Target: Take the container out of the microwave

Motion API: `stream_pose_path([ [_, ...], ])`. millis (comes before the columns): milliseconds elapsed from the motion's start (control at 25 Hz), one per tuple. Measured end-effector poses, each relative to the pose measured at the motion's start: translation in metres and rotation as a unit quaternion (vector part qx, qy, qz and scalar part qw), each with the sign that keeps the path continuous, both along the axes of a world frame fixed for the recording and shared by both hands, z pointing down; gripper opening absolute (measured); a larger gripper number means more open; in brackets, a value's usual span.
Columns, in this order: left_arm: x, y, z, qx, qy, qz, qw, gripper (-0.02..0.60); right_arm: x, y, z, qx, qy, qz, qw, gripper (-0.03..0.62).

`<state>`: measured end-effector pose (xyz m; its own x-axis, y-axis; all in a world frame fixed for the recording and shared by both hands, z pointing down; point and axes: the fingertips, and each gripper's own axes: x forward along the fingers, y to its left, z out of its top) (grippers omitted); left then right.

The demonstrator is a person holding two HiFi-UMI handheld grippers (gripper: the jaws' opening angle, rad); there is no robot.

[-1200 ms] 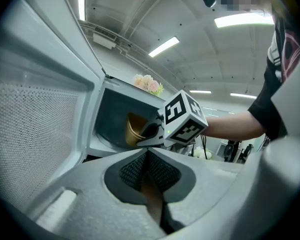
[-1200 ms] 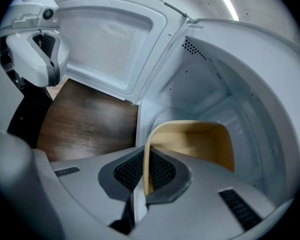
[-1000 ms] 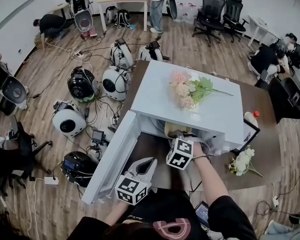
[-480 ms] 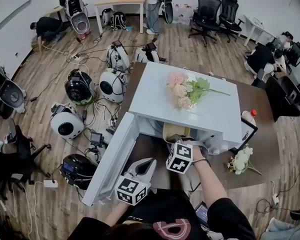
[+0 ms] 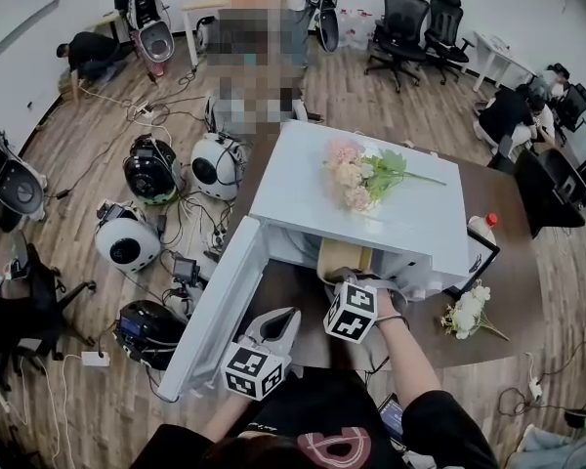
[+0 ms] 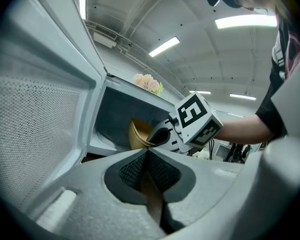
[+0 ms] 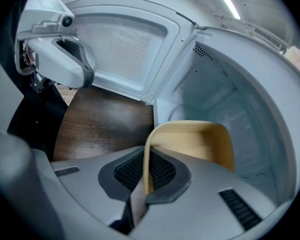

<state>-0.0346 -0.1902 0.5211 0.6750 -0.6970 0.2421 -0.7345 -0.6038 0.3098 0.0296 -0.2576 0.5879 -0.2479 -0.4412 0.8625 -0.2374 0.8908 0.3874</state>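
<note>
Beige container (image 7: 190, 139), lower centre of the right gripper view, sits in the mouth of the microwave (image 7: 225, 99); your right gripper (image 7: 146, 176) clenches 1 wall. Draw it straight out, level. Left gripper (image 6: 146, 154): closed, empty.

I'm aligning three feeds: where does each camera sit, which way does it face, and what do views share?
Head view: on the person's head, steeply down at the open microwave; shows the right forearm, left claw, right claw.
Left gripper view: on the left claw, level into the microwave; shows its shut jaws, the right claw.
Right gripper view: on the right claw, down into the microwave; jaws shut on the container rim.
Shared: all show the container.
</note>
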Motion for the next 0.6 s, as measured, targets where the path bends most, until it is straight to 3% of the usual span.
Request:
stream_pose_path([
  [600,0.001,0.007,0.000,0.001,0.007,0.004,1.0000,0.009,-0.002,0.024,0.001,-0.007,0.008,-0.002,1.000,0.017],
])
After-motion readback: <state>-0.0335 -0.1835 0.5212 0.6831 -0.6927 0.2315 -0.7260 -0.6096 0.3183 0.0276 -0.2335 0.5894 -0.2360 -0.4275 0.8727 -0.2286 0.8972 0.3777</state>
